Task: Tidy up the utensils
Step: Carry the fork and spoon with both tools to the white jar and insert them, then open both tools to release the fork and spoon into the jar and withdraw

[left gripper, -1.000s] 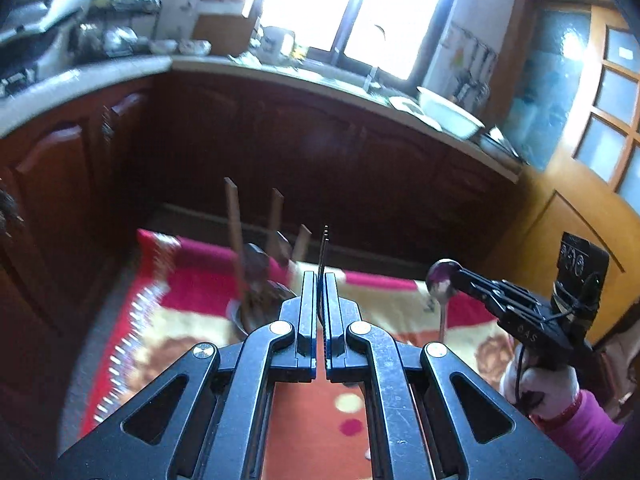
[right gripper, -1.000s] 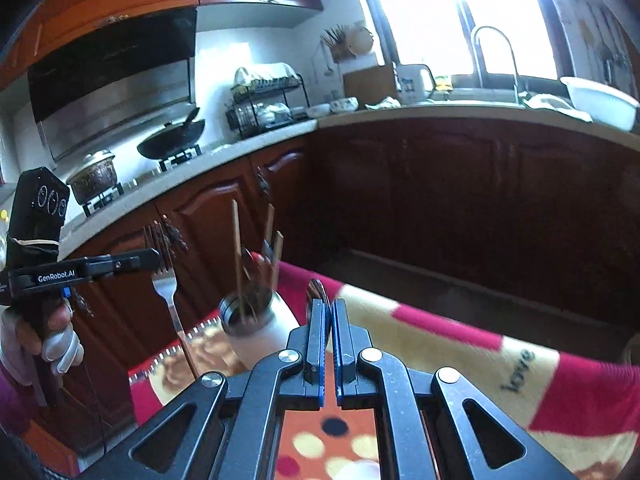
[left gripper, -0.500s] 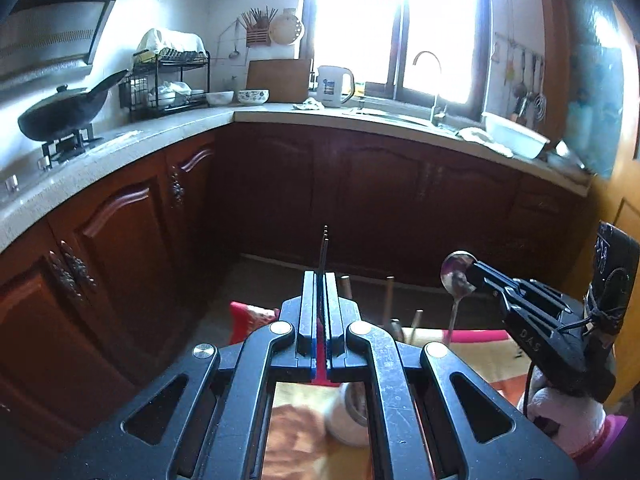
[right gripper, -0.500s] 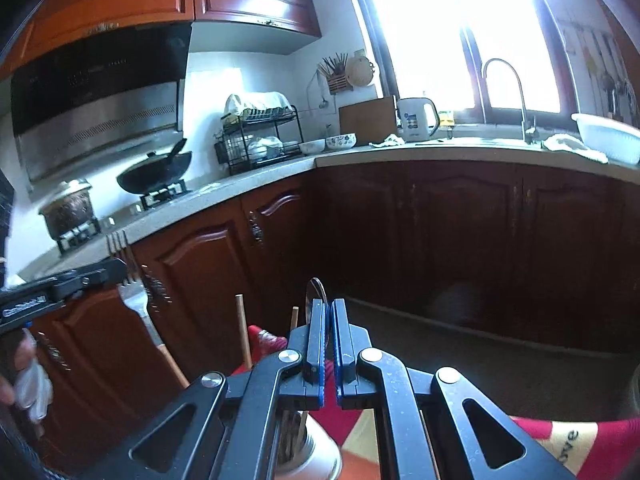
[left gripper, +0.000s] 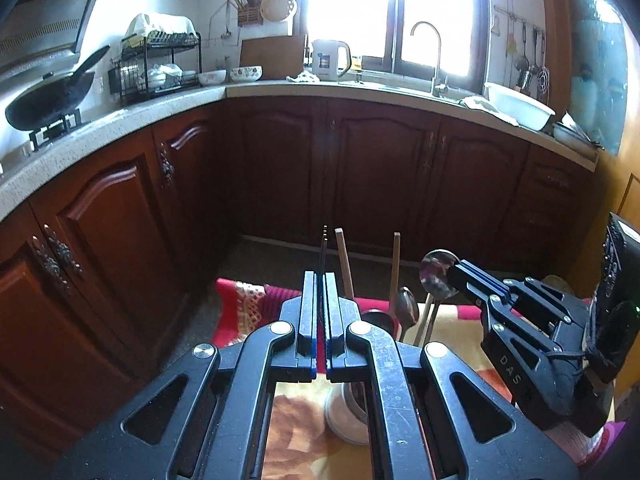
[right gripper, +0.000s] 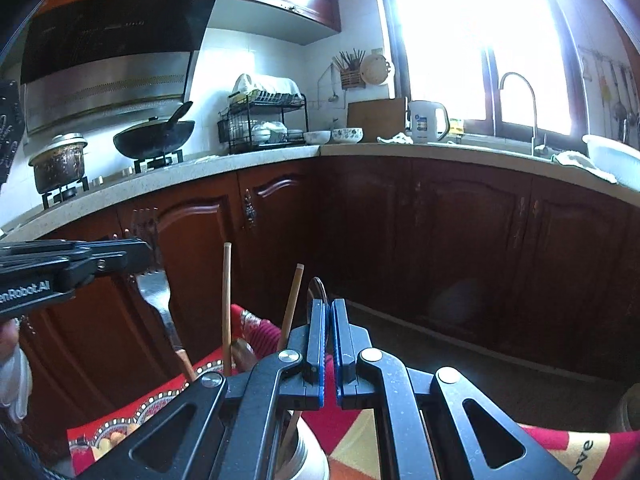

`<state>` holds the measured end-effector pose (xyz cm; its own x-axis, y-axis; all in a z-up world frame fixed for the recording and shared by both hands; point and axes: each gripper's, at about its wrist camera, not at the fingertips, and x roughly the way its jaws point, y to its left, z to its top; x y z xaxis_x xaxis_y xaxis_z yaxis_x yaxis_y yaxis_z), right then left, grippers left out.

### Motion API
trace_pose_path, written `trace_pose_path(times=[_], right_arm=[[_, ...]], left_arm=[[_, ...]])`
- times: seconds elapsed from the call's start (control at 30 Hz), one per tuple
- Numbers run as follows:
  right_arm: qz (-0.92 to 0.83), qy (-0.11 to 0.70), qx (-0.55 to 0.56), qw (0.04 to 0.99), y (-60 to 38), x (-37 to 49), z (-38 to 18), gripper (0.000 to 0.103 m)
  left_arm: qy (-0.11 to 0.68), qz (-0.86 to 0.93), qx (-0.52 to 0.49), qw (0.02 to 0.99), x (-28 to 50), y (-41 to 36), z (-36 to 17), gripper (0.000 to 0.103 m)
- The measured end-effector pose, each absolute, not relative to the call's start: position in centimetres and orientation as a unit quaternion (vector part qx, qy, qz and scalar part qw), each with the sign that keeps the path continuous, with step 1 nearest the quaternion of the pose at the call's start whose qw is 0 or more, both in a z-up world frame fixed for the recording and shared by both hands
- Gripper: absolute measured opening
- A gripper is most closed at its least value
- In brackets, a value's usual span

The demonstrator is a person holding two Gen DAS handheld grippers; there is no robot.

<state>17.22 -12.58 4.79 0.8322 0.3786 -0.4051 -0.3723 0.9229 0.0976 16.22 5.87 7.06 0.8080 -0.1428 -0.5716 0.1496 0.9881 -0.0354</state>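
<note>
Both tools moved in over utensil holder (left gripper: 352,408) vs 1 s ago, left tool (left gripper: 320,280) clamped on fork (right gripper: 154,292), right tool (right gripper: 329,312) clamped on spoon (left gripper: 438,274), holder w/ chopsticks (right gripper: 227,304) on patterned cloth (right gripper: 352,420), just below both tools.

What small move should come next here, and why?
Probably lower the fork handle-first into the holder. The left gripper is shut on it, tines up, handle slanting down near the rim, and the right gripper likewise holds a spoon above. Chopsticks already stand inside.
</note>
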Motion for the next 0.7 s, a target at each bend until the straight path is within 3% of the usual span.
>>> trace_pose_path(times=[0.7], right_arm=[[0.23,0.302,0.065,0.923,-14.3,16.8,0.8,0.003]], left_arm=[[0.34,-0.079,-0.024,0.937,16.4,4.9,3.8,0.002]])
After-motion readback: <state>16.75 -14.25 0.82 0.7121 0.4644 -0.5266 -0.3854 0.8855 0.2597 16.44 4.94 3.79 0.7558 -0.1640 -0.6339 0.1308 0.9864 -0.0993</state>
